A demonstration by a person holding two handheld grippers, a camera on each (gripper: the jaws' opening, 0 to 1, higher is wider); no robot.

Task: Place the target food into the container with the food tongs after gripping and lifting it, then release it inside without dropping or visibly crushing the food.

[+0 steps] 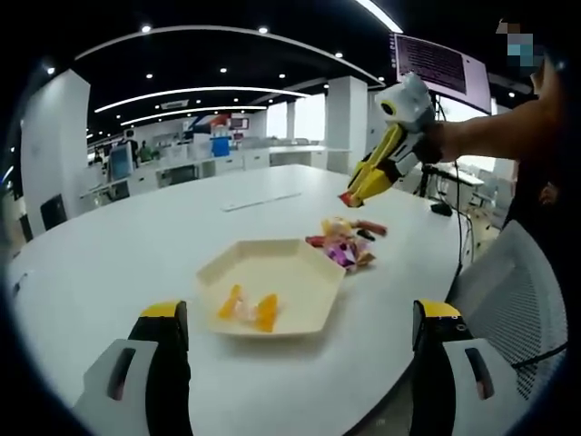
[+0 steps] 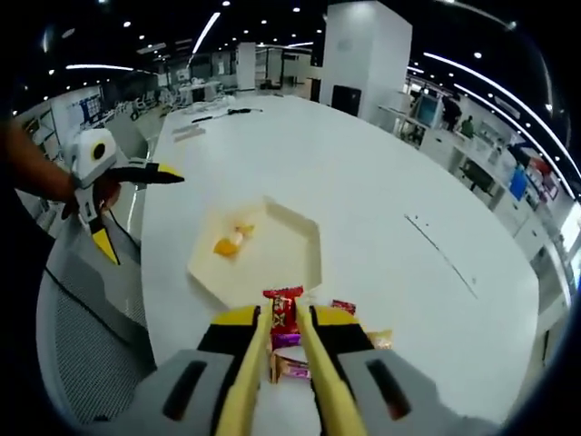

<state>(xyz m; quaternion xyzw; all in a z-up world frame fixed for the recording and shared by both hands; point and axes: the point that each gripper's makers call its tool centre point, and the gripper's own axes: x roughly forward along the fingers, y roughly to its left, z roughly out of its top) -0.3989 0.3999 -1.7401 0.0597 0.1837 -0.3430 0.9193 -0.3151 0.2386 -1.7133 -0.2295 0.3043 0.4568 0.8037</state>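
White table (image 2: 363, 200) with a pale hexagonal tray (image 2: 300, 245) taken as the landmark. The tray lies flat on the table top, and its floor carries a small cluster of orange and pale wrapped sweets (image 1: 248, 307) set toward one side, the remainder of the floor being bare. Just beside the tray, off its rim, lies a loose heap of wrapped snacks (image 1: 345, 241). In the right gripper view the right gripper (image 2: 283, 338) holds long yellow food tongs (image 2: 241, 400), whose tips pinch a red-wrapped snack (image 2: 283, 313) raised just above the heap and close to the tray's near rim; the gripper is clamped on the tong handles, and the tongs in turn on the snack. The left gripper (image 1: 300, 331) hangs on the opposite side of the tray with its jaws standing wide apart and nothing between them. The step in hand appears to be the carry from heap to tray: it is best done by keeping tong pressure just enough to hold the wrapper without creasing it, moving level over the rim, lowering close to a bare part of the tray floor, and only then easing the tongs open so the snack settles rather than falls.
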